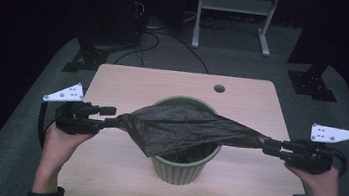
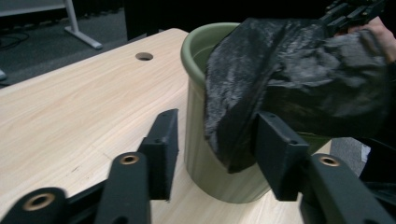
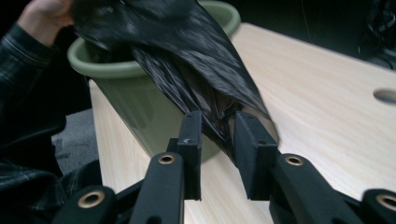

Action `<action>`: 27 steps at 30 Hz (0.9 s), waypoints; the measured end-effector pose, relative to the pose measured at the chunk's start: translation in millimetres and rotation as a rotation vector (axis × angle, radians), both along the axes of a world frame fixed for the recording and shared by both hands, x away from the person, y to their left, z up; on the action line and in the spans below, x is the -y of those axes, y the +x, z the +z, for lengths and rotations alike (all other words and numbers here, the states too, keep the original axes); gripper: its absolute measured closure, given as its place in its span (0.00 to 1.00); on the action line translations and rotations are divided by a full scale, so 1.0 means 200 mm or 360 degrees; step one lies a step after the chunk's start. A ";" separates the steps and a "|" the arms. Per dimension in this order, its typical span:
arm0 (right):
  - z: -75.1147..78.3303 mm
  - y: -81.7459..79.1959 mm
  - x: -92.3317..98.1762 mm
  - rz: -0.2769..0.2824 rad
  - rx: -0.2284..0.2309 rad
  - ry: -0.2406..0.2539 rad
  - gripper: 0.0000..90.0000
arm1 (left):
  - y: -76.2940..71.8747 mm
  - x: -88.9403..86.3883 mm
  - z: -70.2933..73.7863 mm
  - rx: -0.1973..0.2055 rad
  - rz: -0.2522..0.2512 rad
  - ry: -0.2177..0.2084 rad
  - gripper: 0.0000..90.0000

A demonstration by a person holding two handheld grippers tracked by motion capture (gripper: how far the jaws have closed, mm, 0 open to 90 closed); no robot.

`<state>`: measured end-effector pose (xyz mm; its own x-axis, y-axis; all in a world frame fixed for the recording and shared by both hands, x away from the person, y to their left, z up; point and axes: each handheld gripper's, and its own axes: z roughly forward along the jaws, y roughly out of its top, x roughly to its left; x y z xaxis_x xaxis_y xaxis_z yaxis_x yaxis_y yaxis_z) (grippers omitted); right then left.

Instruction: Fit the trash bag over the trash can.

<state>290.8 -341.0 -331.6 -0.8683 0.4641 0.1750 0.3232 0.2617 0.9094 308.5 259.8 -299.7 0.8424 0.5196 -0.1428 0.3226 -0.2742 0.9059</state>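
Observation:
A green ribbed bin [image 1: 178, 171] stands in the middle of the wooden table [image 1: 129, 82]. A black plastic bag [image 1: 184, 127] is stretched across its mouth between both grippers. My left gripper [image 1: 112, 118] is at the bag's left end. In the left gripper view its jaws [image 2: 217, 121] stand wide apart, with the bag's edge [image 2: 233, 116] between them, lying against one jaw beside the bin [image 2: 201, 154]. My right gripper [image 1: 266, 143] is at the bag's right end. In the right gripper view its jaws [image 3: 218, 119] pinch a bunched corner of the bag [image 3: 187, 46] in front of the bin [image 3: 140, 107].
A round cable hole [image 1: 219, 89] sits near the table's far edge. Behind the table on the floor are a white shelf frame [image 1: 233, 14], cables and two black stands [image 1: 87, 57] [image 1: 313, 82]. The table reaches about a hand's width beyond each gripper.

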 end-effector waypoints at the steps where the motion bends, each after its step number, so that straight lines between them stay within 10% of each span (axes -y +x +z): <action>1: 0.01 -0.01 0.00 0.0008 0.0017 0.0004 0.78 | -0.01 0.00 0.01 0.0011 0.0003 0.0000 0.53; 14: 0.20 -0.03 -0.10 0.0084 0.0201 0.0049 0.73 | -0.06 0.00 0.18 0.0152 -0.0011 -0.0017 0.37; 27: 0.18 0.04 -0.25 0.0149 0.0183 0.0007 0.70 | -0.03 0.22 0.22 0.0192 -0.0222 0.0014 0.32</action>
